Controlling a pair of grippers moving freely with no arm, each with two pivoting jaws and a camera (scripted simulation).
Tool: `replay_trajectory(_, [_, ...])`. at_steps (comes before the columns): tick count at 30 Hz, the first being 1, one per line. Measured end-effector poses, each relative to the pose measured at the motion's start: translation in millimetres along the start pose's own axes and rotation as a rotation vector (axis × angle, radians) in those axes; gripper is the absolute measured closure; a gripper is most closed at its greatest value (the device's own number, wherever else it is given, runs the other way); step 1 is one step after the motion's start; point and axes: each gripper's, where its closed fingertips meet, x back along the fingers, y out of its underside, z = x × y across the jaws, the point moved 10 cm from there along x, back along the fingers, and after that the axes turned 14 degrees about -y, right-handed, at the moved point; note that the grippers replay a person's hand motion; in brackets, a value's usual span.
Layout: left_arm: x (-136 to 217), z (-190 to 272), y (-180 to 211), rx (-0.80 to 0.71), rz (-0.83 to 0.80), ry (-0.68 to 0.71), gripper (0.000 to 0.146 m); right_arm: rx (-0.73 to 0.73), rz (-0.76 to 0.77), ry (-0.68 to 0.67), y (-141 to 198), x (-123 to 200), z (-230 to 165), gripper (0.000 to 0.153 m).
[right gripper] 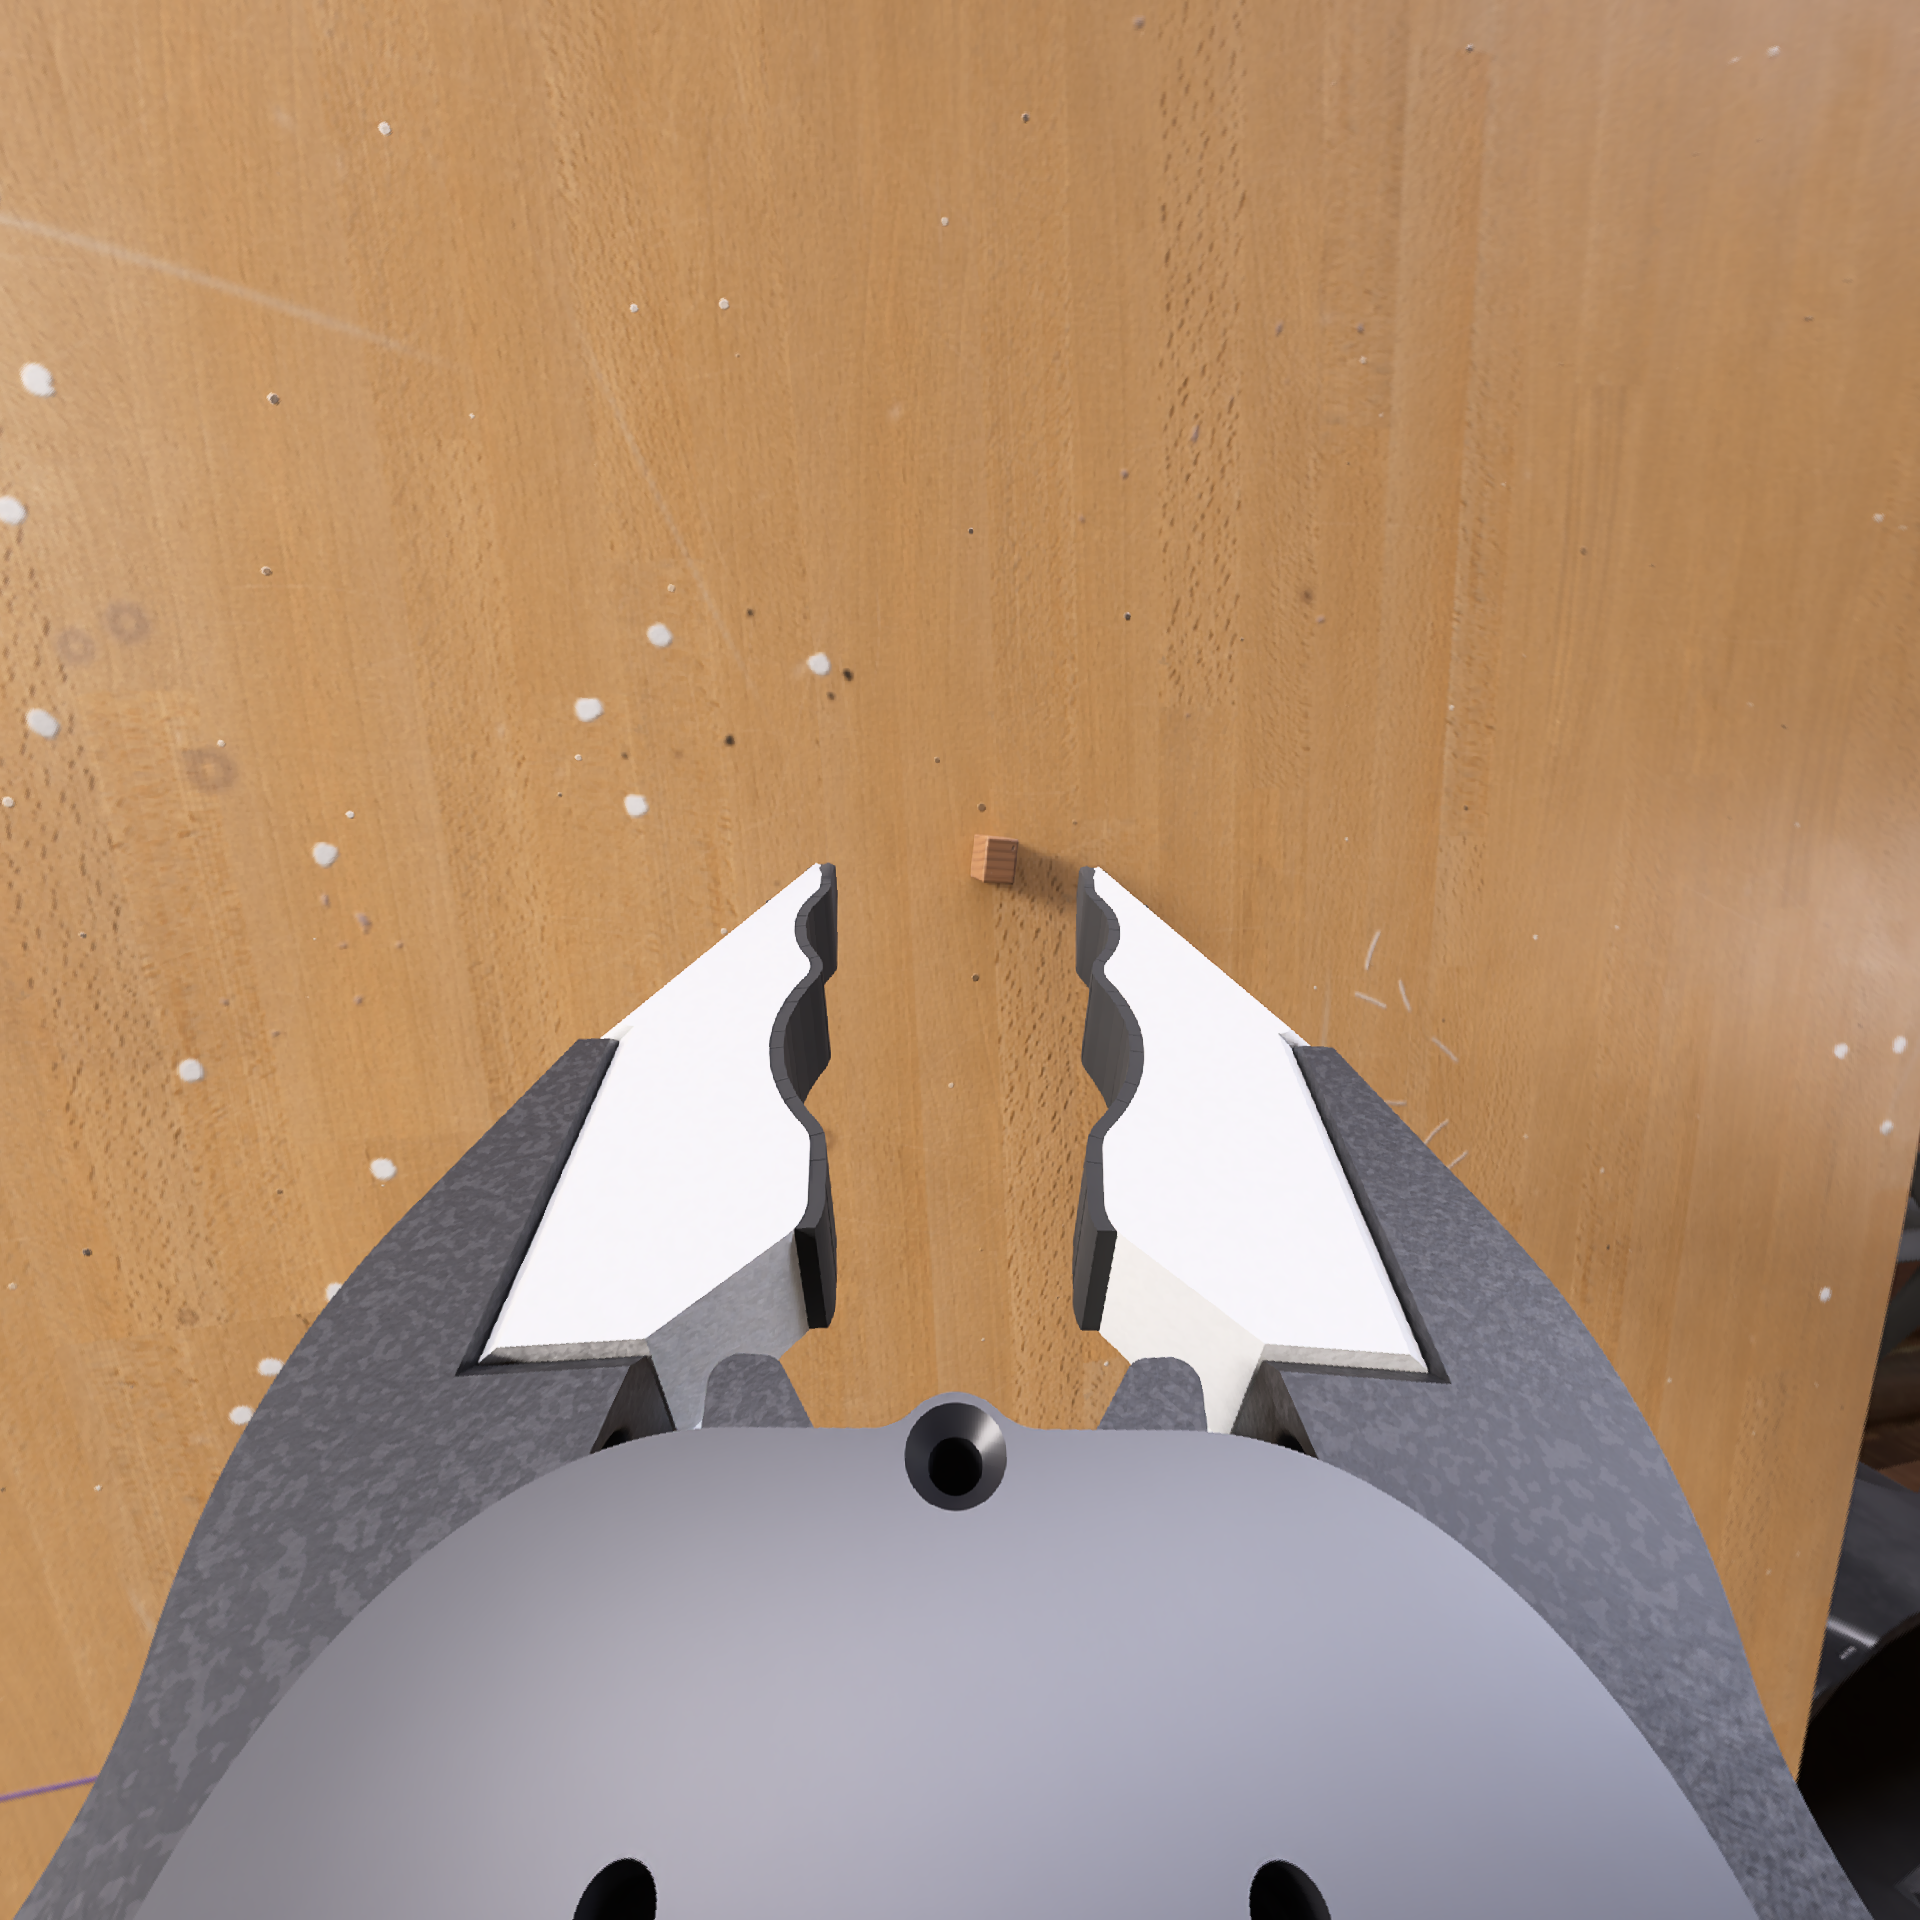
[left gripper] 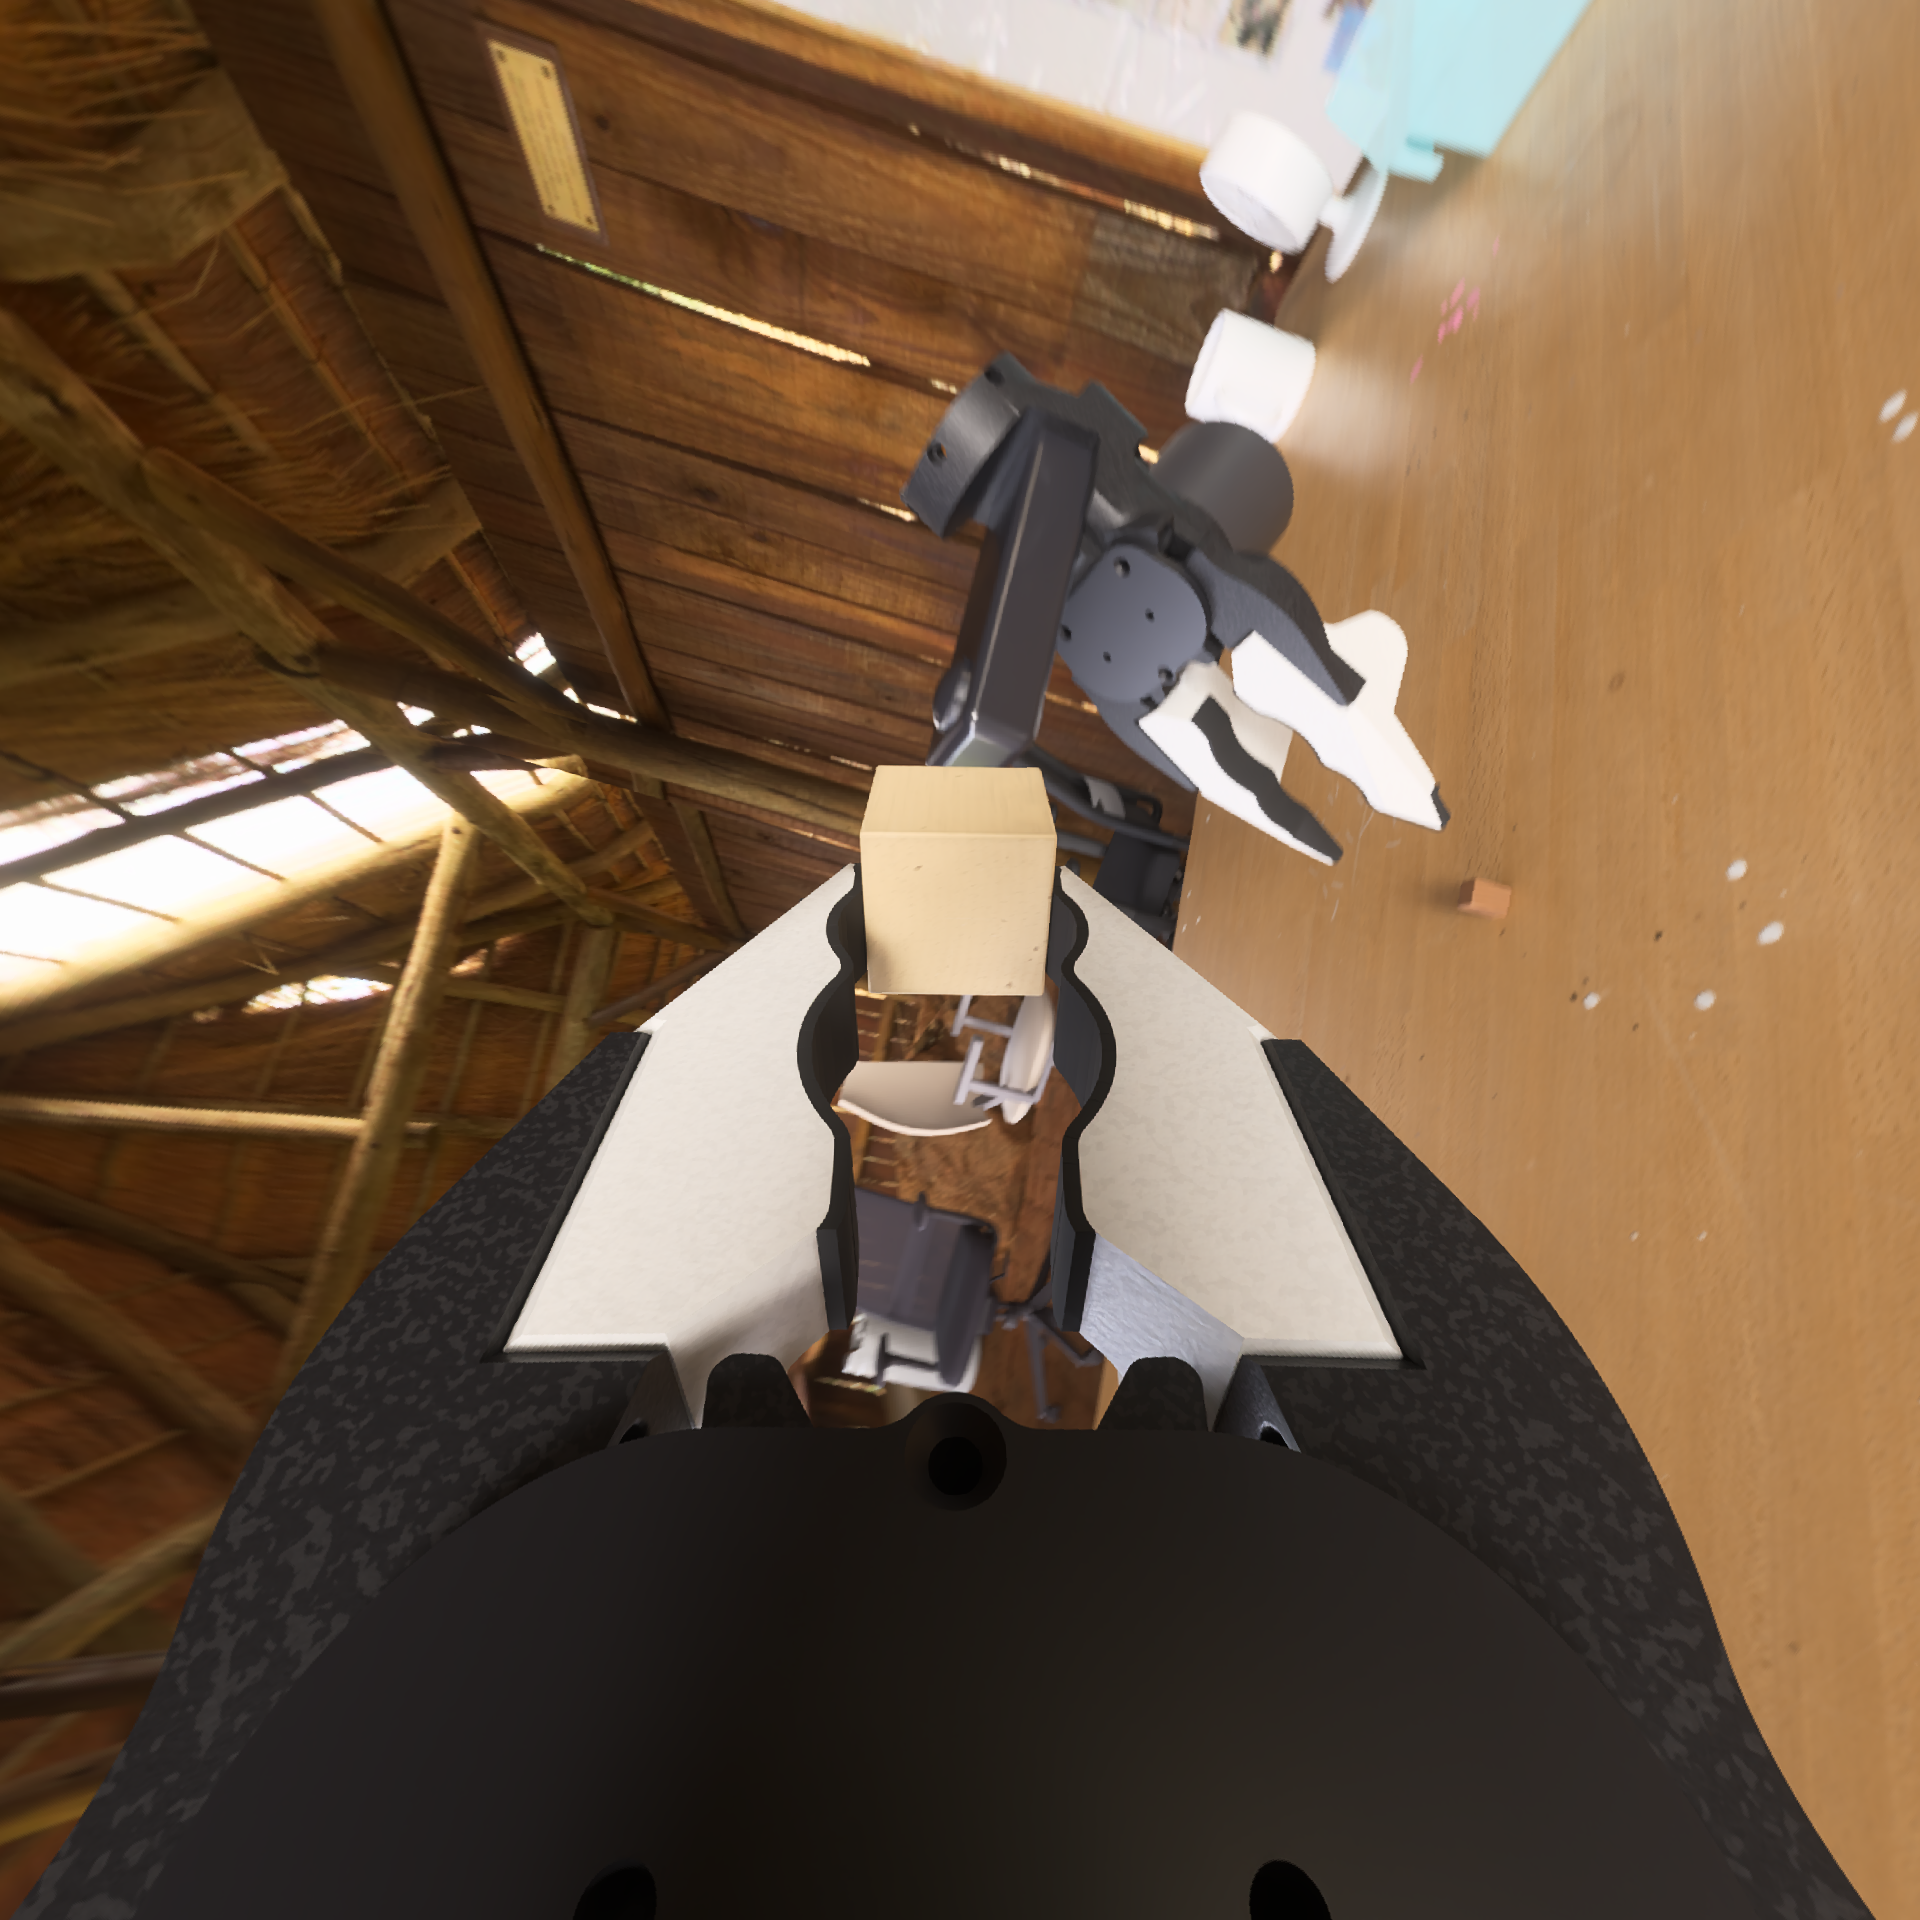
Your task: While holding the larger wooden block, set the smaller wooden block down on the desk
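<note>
My left gripper (left gripper: pixel 956 883) is shut on the larger pale wooden block (left gripper: pixel 954 883), held at the fingertips off the desk, with the view rolled on its side. The smaller reddish-brown wooden block (right gripper: pixel 993 859) lies on the wooden desk (right gripper: pixel 1351 520), just beyond and between the fingertips of my right gripper (right gripper: pixel 956 873), which is open and empty above it. In the left wrist view the small block (left gripper: pixel 1484 897) rests on the desk (left gripper: pixel 1662 1143) and the right gripper (left gripper: pixel 1382 826) hovers close above it, fingers spread.
Two white cylinders (left gripper: pixel 1268 182) (left gripper: pixel 1250 374) and a light blue object (left gripper: pixel 1455 94) stand at the desk's far end. White paint specks (right gripper: pixel 588 710) dot the desk. The desk's edge (right gripper: pixel 1870 1351) runs down the right wrist view's right side.
</note>
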Motion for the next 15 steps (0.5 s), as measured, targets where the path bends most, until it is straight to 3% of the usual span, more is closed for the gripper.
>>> replay_trajectory(5, [-7.2, 15.0, -4.6, -0.137, -0.038, 0.032, 0.113, -0.117, 0.033, 0.053, 14.4, 2.1, -5.1, 0.106])
replay_trajectory(15, [-10.4, 24.7, -5.7, -0.200, -0.039, 0.011, 0.113, -0.237, -0.027, 0.048, 22.8, -31.6, 11.4, 0.102])
